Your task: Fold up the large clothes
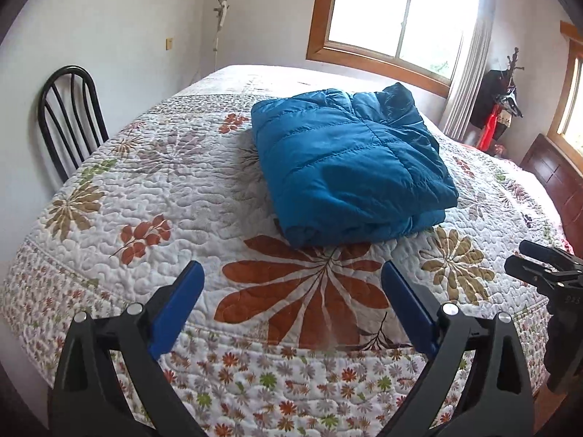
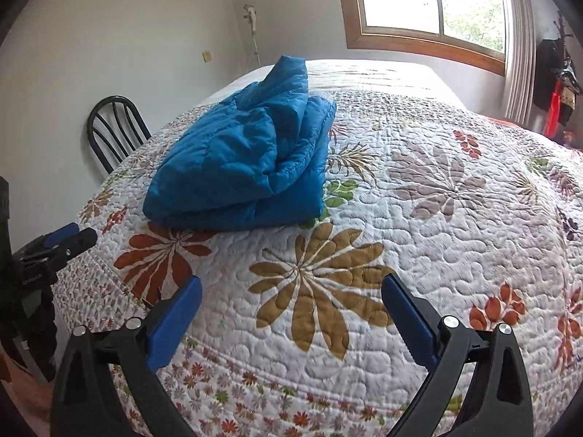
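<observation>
A blue quilted puffer jacket [image 1: 349,167] lies folded in a thick bundle on the flower-patterned quilt [image 1: 164,189] of a bed. My left gripper [image 1: 291,267] hovers over the bed's near edge, short of the jacket, open and with nothing between its blue pads. In the right wrist view the jacket [image 2: 247,160] sits up and to the left, with one flap standing up at its back. My right gripper [image 2: 291,279] is open and empty over the quilt [image 2: 437,218], well clear of the jacket. Each gripper shows at the edge of the other's view: right gripper [image 1: 539,266], left gripper [image 2: 69,240].
A black metal chair [image 1: 69,116] stands against the wall at the bed's left side. A dark wooden headboard [image 1: 557,178] and a coat stand with hanging clothes [image 1: 499,109] are at the right. A wood-framed window [image 1: 393,11] with a curtain is behind the bed.
</observation>
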The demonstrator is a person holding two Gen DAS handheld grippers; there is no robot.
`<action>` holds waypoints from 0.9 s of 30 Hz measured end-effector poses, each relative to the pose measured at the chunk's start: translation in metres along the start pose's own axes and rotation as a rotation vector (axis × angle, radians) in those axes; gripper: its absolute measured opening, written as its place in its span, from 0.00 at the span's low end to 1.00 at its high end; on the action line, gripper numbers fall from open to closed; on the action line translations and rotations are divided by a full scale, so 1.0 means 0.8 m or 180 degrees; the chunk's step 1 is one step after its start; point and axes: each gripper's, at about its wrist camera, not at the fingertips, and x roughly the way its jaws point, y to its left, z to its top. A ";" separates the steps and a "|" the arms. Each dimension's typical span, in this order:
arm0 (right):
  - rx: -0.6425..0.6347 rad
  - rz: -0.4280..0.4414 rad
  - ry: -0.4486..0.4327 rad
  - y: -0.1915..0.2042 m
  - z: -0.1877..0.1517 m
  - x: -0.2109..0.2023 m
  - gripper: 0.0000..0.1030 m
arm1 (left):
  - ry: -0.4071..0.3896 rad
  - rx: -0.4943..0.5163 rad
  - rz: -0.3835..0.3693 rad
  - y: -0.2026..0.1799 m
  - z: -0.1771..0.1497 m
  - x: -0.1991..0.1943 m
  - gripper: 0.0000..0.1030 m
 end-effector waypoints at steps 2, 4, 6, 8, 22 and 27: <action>0.0005 0.0014 -0.0008 0.007 -0.007 -0.011 0.96 | 0.0034 0.0002 0.0025 -0.002 -0.003 -0.007 0.94; 0.0003 0.0016 0.0004 0.014 -0.014 -0.021 0.96 | 0.0064 0.0017 0.0026 -0.004 -0.007 -0.016 0.94; 0.0008 -0.0030 0.0023 0.020 -0.020 -0.030 0.96 | 0.0069 0.0052 0.0052 -0.007 -0.012 -0.026 0.94; -0.0006 -0.0055 0.0002 0.027 -0.026 -0.041 0.96 | 0.0040 0.0094 0.0093 -0.012 -0.019 -0.036 0.94; -0.0113 -0.0075 -0.0243 0.051 -0.043 -0.108 0.96 | -0.0179 0.0177 0.0130 -0.031 -0.042 -0.101 0.97; -0.0166 -0.0092 -0.0293 0.062 -0.048 -0.119 0.96 | -0.0226 0.0160 0.0176 -0.030 -0.048 -0.115 0.97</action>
